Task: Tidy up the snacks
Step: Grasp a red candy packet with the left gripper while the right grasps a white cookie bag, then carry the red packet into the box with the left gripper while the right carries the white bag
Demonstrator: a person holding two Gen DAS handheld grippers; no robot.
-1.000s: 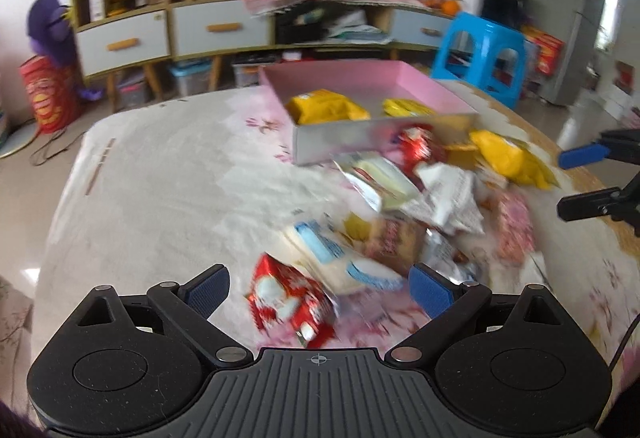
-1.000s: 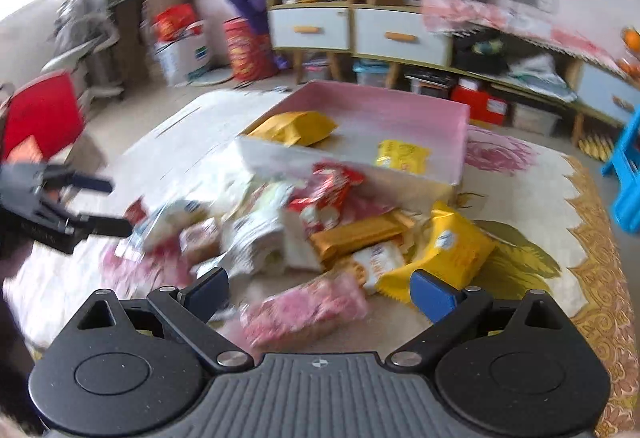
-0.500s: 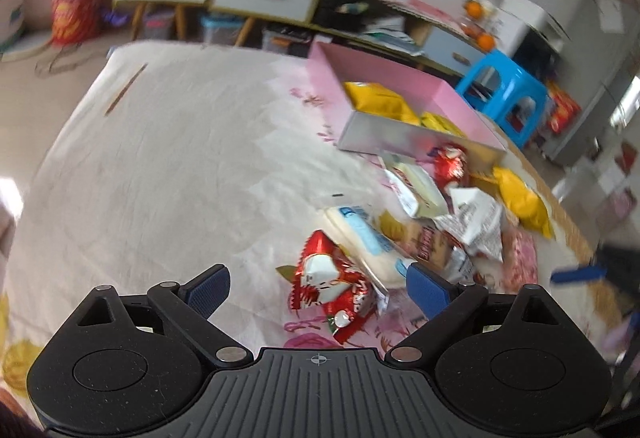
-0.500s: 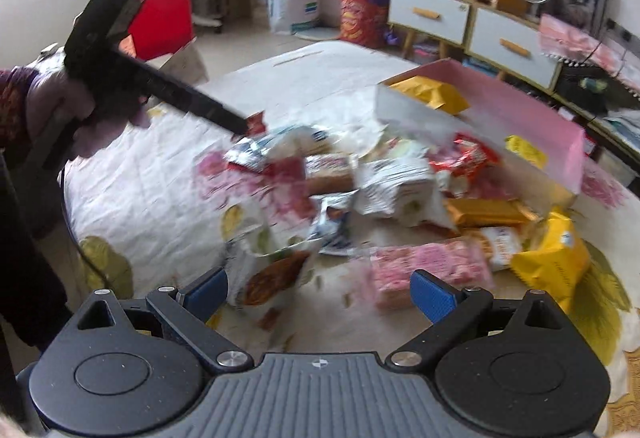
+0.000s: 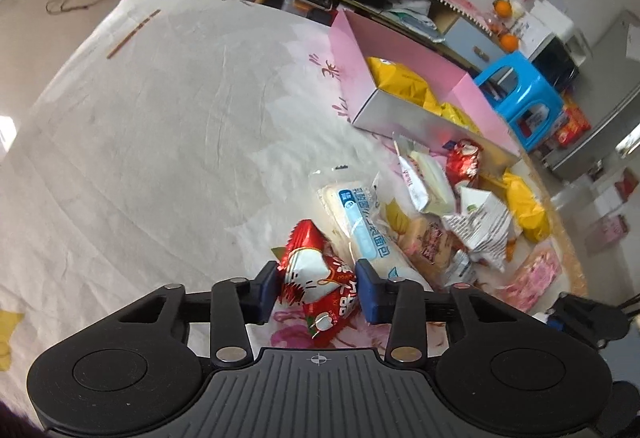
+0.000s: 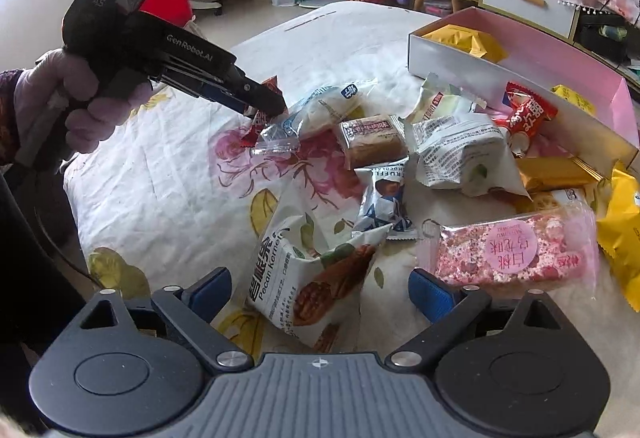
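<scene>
A white bag [image 6: 308, 290] printed "Pecan Kernel" is framed between the wide-apart jaws of the right gripper [image 6: 320, 292], untouched. Just right of it lies a pink bar [image 6: 516, 252]. Farther left, a red packet [image 5: 316, 284] is clamped by the jaws of the left gripper [image 5: 316, 292], marked "GenRobot.AI". Yellow packets [image 6: 464, 40] are held in the far pink box [image 6: 560, 66] on the tabletop [image 5: 160, 110].
</scene>
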